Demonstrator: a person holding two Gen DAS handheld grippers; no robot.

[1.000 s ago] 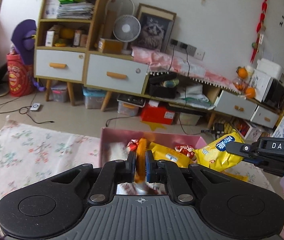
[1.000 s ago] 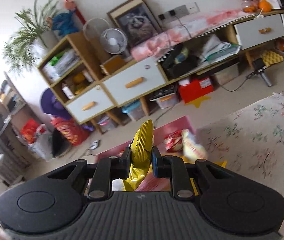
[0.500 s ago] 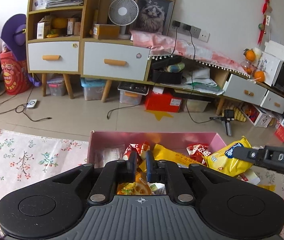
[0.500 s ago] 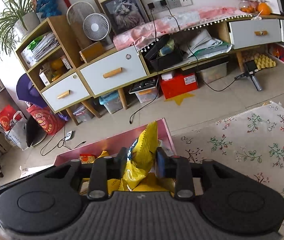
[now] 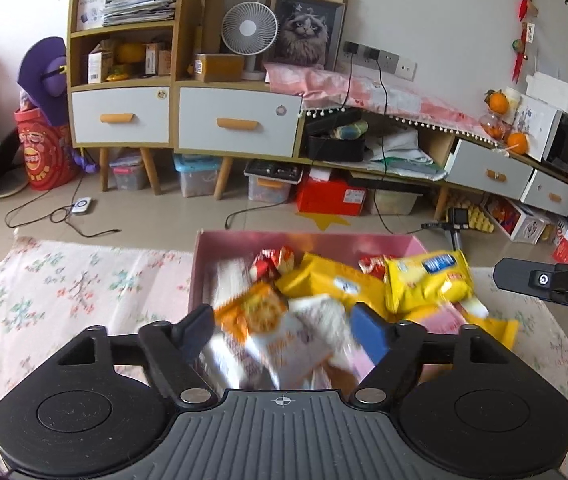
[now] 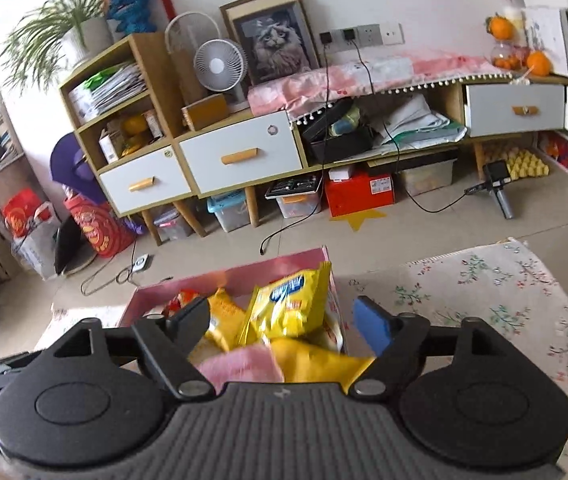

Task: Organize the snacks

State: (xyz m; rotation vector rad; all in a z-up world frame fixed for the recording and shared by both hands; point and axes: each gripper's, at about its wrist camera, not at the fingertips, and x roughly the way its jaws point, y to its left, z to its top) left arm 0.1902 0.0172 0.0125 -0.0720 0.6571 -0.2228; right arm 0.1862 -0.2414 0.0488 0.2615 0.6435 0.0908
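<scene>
A pink box (image 5: 243, 240) stands on the flowered tablecloth and holds several snack packets. My left gripper (image 5: 284, 328) is open above the box's near side; an orange and white packet (image 5: 267, 320), blurred, is between its fingers and loose. My right gripper (image 6: 281, 320) is open over the box (image 6: 284, 266); a yellow packet with a blue label (image 6: 290, 308) is just past its fingers, free of them. The same yellow packet (image 5: 428, 284) lies at the box's right side in the left wrist view. The right gripper's finger (image 5: 548, 284) shows at that view's right edge.
The flowered tablecloth (image 5: 63, 280) spreads left of the box and also right of it (image 6: 484, 292). Beyond the table edge is tiled floor, a wooden cabinet with white drawers (image 5: 235, 124), a fan (image 5: 248, 28) and storage bins underneath.
Both grippers were shut on packets a second ago. Both have opened over the pink box, and the orange packet and the yellow packet have dropped out of them into it.
</scene>
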